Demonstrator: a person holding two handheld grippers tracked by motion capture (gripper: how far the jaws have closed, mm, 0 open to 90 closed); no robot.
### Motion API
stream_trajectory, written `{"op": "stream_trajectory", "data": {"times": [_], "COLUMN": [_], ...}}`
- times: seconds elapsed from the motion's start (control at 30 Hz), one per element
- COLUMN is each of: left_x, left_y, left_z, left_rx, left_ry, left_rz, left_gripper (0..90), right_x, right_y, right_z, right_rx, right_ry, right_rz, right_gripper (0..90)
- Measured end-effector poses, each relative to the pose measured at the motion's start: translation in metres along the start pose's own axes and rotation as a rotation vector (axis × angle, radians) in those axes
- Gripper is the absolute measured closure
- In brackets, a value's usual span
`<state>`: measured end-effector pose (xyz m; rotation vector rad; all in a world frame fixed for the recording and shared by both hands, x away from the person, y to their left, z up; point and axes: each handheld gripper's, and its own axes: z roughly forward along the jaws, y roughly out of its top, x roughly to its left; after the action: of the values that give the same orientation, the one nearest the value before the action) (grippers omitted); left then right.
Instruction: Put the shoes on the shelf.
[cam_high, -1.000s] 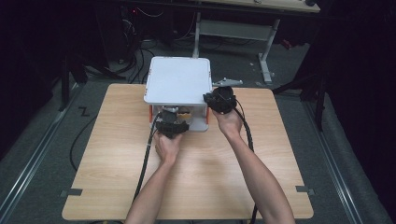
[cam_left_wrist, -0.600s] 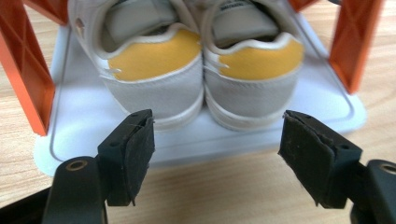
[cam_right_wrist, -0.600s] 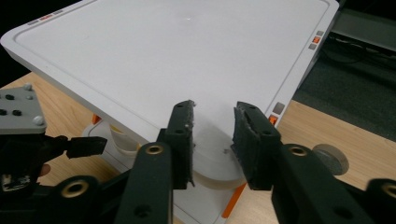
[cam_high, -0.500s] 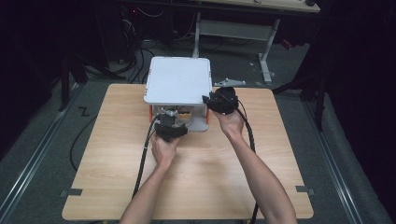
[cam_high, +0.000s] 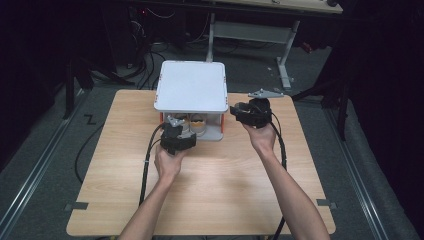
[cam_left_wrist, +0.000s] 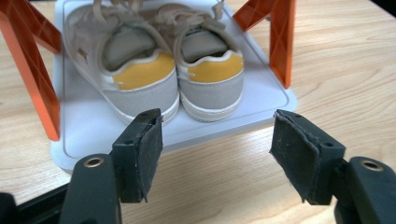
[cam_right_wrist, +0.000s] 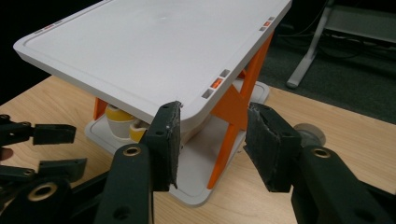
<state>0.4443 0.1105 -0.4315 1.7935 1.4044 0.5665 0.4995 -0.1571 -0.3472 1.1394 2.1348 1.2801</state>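
On the far half of the wooden table (cam_high: 210, 190) stands a white two-tier rack (cam_high: 190, 85) with orange struts (cam_left_wrist: 32, 79); a pair of grey-and-yellow shoes (cam_left_wrist: 173, 74) sits on its lower shelf, heels toward the near side. Just near of them the left gripper (cam_left_wrist: 215, 144) hovers, jaws wide and empty. At the rack's right corner, the right gripper (cam_right_wrist: 212, 140) has its jaws parted, holding nothing.

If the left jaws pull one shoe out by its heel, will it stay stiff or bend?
The shoe probably bends little: its heel looks padded and shaped. It seems light. Loose laces may drag or snag an orange post.
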Motion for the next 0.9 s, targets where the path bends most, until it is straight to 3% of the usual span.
{"op": "stream_trajectory", "data": {"times": [0.3, 0.57, 0.9], "left_x": [-0.002, -0.001, -0.004], "left_y": [0.004, 0.003, 0.0], "left_z": [-0.025, -0.043, -0.069], "left_rx": [-0.072, -0.082, -0.121], "left_ry": [-0.022, -0.045, -0.084], "left_rz": [0.006, 0.031, 0.038], "left_gripper": [33.3, 30.3, 27.0], "right_x": [-0.012, -0.021, -0.027], "right_y": [-0.011, -0.023, -0.043], "right_z": [-0.023, -0.043, -0.07], "right_rx": [-0.019, -0.034, -0.061], "right_ry": [0.007, 0.006, 0.002], "right_rz": [0.02, 0.037, 0.019], "right_gripper": [54.6, 54.1, 52.7]}}
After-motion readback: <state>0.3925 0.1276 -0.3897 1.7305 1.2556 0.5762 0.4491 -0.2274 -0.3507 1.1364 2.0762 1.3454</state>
